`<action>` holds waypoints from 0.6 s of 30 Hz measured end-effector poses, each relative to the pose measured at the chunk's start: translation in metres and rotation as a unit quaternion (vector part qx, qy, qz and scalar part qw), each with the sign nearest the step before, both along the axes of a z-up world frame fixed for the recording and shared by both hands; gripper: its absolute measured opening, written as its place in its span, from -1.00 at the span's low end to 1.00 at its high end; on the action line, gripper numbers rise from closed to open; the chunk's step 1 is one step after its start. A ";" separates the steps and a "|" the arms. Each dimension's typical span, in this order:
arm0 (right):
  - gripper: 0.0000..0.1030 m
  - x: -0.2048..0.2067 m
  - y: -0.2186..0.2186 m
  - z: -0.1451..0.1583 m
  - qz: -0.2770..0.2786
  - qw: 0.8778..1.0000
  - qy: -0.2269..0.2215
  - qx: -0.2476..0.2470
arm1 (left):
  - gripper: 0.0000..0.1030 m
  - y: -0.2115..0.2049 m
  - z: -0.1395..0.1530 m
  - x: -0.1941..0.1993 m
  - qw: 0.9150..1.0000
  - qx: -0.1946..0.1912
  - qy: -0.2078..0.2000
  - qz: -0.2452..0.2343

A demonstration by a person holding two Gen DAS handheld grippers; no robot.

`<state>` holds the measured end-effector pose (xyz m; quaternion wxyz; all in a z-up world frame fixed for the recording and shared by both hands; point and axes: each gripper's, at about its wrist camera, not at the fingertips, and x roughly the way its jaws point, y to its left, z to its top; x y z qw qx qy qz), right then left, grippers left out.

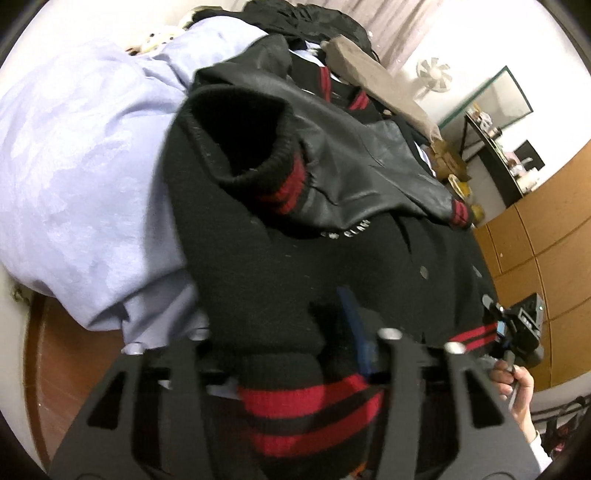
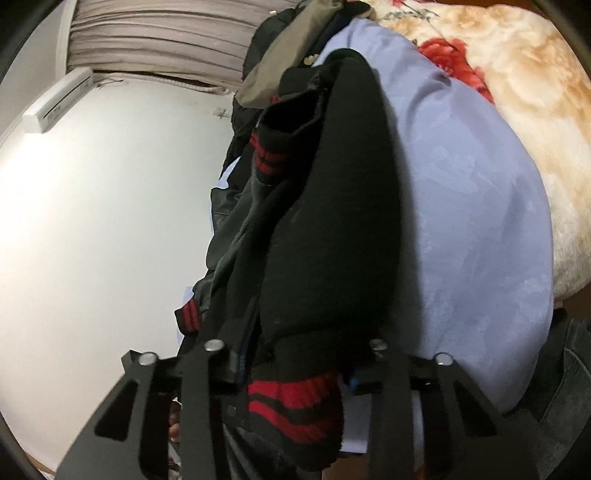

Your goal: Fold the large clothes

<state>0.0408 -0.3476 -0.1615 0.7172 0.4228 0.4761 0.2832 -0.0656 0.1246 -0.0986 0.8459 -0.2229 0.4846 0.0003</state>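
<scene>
- Two grippers hold one garment, a black varsity jacket point(image 1: 332, 258) with leather sleeves and red-striped ribbing, spread over a lavender duvet point(image 1: 81, 166) on the bed.
- Left gripper point(image 1: 295, 354): its fingers pinch the striped hem band point(image 1: 310, 413) at 6 o'clock in the left wrist view, cloth bunched between them.
- Right gripper point(image 2: 295, 362): it likewise clamps a striped stretch of hem at 6 o'clock in its own view, with the body of the jacket rising toward 12 o'clock.
- Seen from the left wrist, the right gripper and the hand point(image 1: 517, 387) holding it sit at about 4 o'clock, at the far end of the same hem.
- Both leather sleeves point(image 1: 362, 155) appear already laid in across the jacket's front; one knit cuff point(image 1: 251, 147) gapes open near the centre and another striped cuff point(image 1: 461, 214) lies toward 3 o'clock.
- My judgement: the task is about midway. Sleeves are in, and the hem is gripped at both corners, ready to be carried up toward the collar.
- What is left, as I read it: the lengthwise fold, perhaps one more, then smoothing.
- More dark clothes point(image 1: 306, 18) lie heaped at 12 o'clock, apparently unfolded.
- A floral blanket point(image 2: 517, 92) lies beyond the duvet at 2 o'clock in the right wrist view.
</scene>
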 end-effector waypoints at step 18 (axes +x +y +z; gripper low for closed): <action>-0.63 -0.006 0.009 0.020 0.003 0.999 -0.027 -0.047 | -0.58 -0.004 0.009 -0.008 0.999 0.027 -0.035 -0.013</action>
